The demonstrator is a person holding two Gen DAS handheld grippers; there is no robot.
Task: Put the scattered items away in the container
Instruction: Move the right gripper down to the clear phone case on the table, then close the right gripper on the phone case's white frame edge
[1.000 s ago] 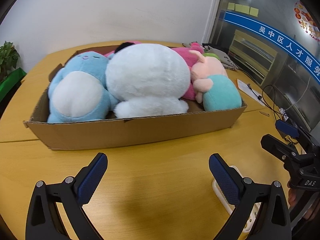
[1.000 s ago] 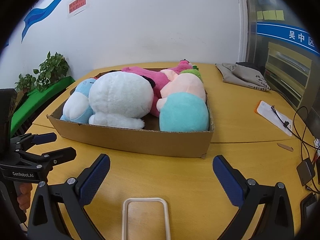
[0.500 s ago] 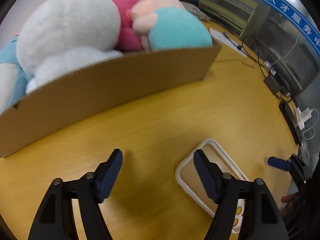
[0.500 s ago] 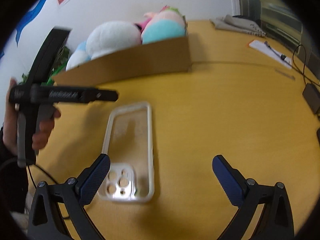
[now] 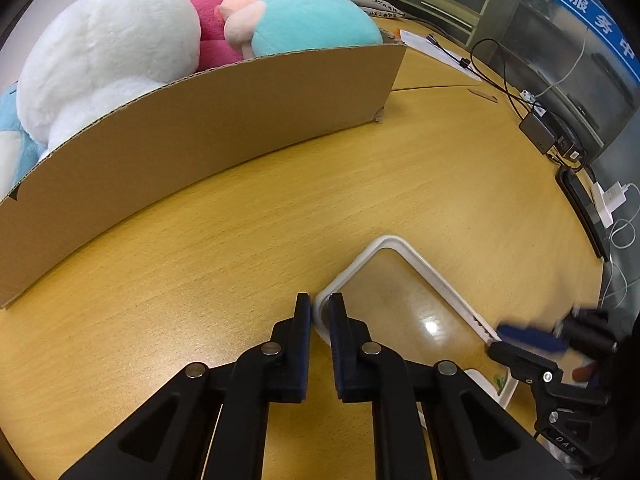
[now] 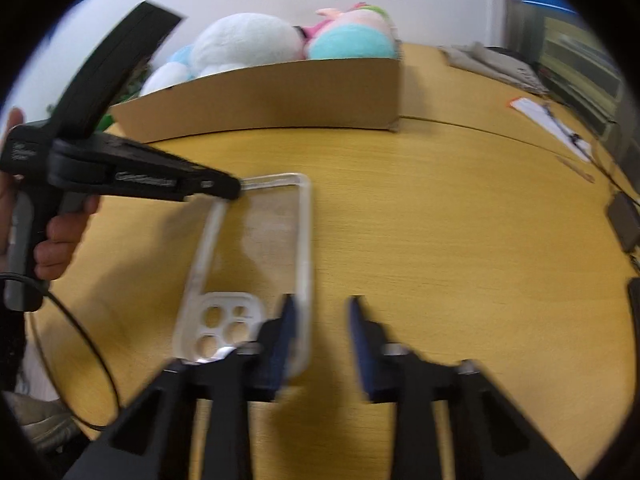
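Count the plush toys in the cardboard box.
4: a blue one at the left end, a white one beside it, a magenta one behind, a teal-and-peach one at the right end. Others may be hidden.

Quick count from my end: one clear phone case [image 6: 256, 264] on the table [image 5: 280, 208], one cardboard box [image 5: 200, 120], and four plush toys I can make out in it: a white one [image 5: 104, 56], a teal-and-peach one [image 5: 304, 20], a magenta one [image 5: 212, 12], a light blue one [image 5: 10, 120]. Two claws, left [image 5: 319, 312] and right [image 6: 320, 312]. One white charger [image 5: 614, 196], one paper sheet [image 6: 548, 120].
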